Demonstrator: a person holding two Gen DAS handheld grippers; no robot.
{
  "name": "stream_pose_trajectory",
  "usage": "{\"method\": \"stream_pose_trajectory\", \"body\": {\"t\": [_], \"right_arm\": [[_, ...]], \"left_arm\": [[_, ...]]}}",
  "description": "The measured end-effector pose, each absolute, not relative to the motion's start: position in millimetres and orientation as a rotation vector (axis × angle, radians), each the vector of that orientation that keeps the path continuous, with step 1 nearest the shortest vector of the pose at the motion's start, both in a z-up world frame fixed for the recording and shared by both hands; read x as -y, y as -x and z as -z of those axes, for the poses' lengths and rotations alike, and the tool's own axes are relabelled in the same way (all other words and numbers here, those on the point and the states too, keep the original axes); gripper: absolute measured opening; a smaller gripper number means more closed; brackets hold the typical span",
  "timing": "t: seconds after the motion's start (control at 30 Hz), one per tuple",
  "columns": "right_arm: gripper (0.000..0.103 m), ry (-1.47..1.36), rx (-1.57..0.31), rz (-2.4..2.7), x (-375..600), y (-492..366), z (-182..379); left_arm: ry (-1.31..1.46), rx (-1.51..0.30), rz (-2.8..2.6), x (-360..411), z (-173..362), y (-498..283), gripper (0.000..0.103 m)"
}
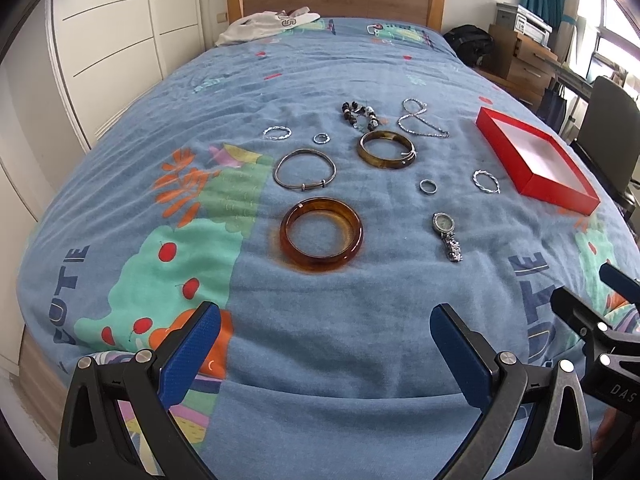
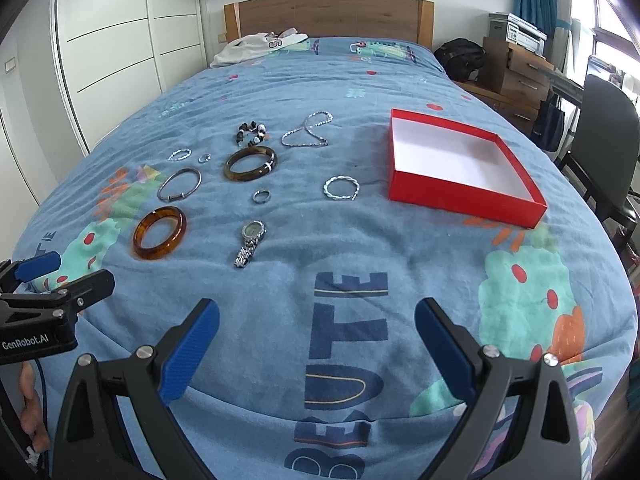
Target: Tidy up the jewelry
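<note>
A bed (image 2: 320,92) with a wooden headboard carries everything, covered by a blue printed blanket (image 2: 360,264) with green, orange and red cartoon shapes and dark blue letters. A white garment (image 2: 256,48) lies crumpled near the headboard. On the right sits an open red shallow cardboard box (image 2: 460,196) with a white inside. Left of it the jewelry lies spread apart: a thick amber resin bangle (image 1: 321,238), a thin grey metal bangle (image 1: 305,169), a brown mottled bangle (image 1: 386,149), a dark beaded bracelet (image 1: 359,113), a silver chain necklace (image 1: 420,120), two twisted silver hoops (image 1: 486,181) (image 1: 277,133), two small rings (image 1: 428,186) (image 1: 321,138) and a silver wristwatch (image 1: 447,234).
</note>
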State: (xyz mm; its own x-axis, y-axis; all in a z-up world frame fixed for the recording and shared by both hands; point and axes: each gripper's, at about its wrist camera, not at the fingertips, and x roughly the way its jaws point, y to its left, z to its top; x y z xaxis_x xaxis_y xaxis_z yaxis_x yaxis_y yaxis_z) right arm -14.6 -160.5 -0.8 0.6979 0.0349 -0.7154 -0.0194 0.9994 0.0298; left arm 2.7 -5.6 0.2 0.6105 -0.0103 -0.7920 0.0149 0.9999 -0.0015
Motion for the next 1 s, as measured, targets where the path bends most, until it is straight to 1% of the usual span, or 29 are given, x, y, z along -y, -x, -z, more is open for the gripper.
{"method": "stream_pose_trajectory", "body": {"t": [1.0], "right_arm": [[0.100,-0.038,-0.848,-0.022,165,-14,10]], "left_arm": [[-0.013,-0.952,0.040,7,8,-29,0.102]]}}
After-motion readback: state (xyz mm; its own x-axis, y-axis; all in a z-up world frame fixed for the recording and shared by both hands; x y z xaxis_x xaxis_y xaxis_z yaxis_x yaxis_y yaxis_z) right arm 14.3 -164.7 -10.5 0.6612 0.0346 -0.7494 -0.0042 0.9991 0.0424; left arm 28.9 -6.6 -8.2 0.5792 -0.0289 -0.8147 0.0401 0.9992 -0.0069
